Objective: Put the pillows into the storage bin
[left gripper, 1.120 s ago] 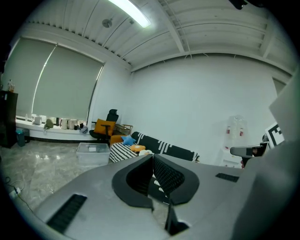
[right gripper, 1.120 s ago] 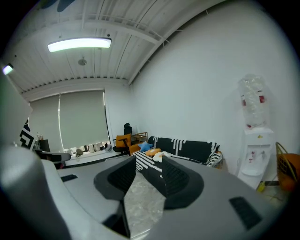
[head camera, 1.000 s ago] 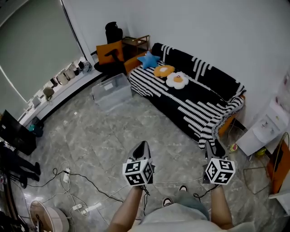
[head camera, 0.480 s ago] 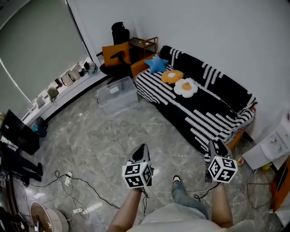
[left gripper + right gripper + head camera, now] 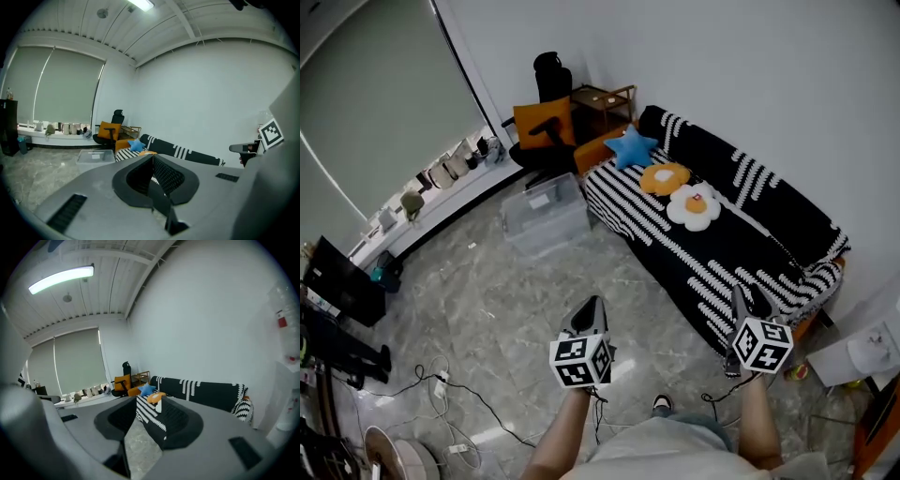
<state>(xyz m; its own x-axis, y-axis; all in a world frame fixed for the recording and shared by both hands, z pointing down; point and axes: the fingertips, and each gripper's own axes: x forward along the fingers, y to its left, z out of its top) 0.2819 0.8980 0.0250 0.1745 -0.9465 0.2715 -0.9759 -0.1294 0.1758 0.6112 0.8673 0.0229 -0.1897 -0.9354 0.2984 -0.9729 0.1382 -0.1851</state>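
Observation:
Three pillows lie on the black-and-white striped sofa point(image 5: 722, 239): a blue star pillow point(image 5: 630, 147), an orange pillow point(image 5: 665, 177) and a white flower pillow point(image 5: 695, 207). The clear storage bin point(image 5: 546, 216) stands on the floor by the sofa's far end, lid on. My left gripper point(image 5: 592, 309) is shut and empty, held over the floor well short of the bin. My right gripper point(image 5: 748, 302) is open and empty, near the sofa's near corner. The left gripper view shows the bin point(image 5: 96, 157) and blue pillow point(image 5: 136, 146) far ahead. The right gripper view shows the blue pillow point(image 5: 147, 389) and orange pillow point(image 5: 156, 397).
An orange office chair point(image 5: 546, 127) and a wooden side table point(image 5: 605, 98) stand behind the bin. Cables point(image 5: 450, 375) and a fan point(image 5: 394, 455) lie on the marble floor at the left. A low sill with small items point(image 5: 441, 173) runs along the window wall.
The person has stepped forward toward the sofa, so the sofa, pillows and bin sit lower and further right in the head view. Both grippers keep their pose.

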